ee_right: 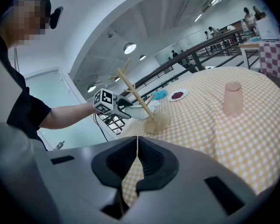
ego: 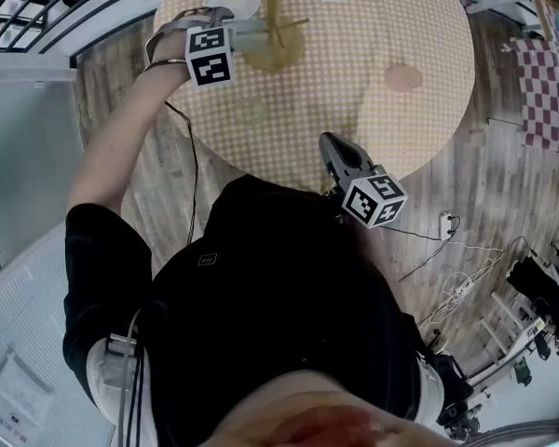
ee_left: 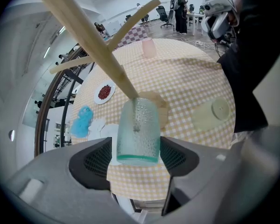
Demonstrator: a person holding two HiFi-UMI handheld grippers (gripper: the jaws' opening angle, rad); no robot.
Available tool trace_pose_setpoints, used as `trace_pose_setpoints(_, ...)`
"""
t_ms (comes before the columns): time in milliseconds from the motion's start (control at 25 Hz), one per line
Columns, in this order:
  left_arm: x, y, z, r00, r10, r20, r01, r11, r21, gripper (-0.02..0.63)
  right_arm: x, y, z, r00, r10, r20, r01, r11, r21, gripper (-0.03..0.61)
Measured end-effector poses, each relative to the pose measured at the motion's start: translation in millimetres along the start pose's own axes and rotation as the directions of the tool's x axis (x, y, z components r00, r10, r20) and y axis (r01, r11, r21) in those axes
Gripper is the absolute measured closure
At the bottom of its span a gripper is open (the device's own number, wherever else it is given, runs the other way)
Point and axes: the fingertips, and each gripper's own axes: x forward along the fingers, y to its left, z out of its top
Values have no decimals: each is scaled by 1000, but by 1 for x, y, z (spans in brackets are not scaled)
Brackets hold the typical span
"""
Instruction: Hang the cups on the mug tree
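The right gripper [ee_right: 136,143] hung closest to the person, at the near rim of the round table [ego: 429,119], its jaws pressed together with nothing between them. Past it on the yellow checked cloth [ego: 354,73] lay a pale green disc [ee_left: 212,113]. Further in, the left gripper [ee_left: 137,150] pointed steeply down with its jaws clamped on a dimpled teal glass cup [ee_left: 137,129], one pad on each side near the rim. The cup was held against the lower trunk of the wooden mug tree [ee_left: 93,45], just above its round base (whether a peg was inside the cup could not be told). The tree's pegs stuck out bare above it. A pink cup [ee_right: 233,98] stood upside down by itself on the cloth, well apart from the tree. Beyond the tree, near the far edge, sat a small white plate [ee_left: 104,92] of red bits and a blue toy-like thing [ee_left: 82,120].
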Motion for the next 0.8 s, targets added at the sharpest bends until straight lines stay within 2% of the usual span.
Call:
trace_pose_setpoints(200,-8,3,1,1000,27,1,-26,999,-23,288,-6,-1,0,1000,5,0,-5,1000,-7,560)
trace_pose_setpoints(800,-18,-4,-20,999,36,-13,-36,996,-83,281,-5,10,-5,1000,18,-12,-18,999,-32,560)
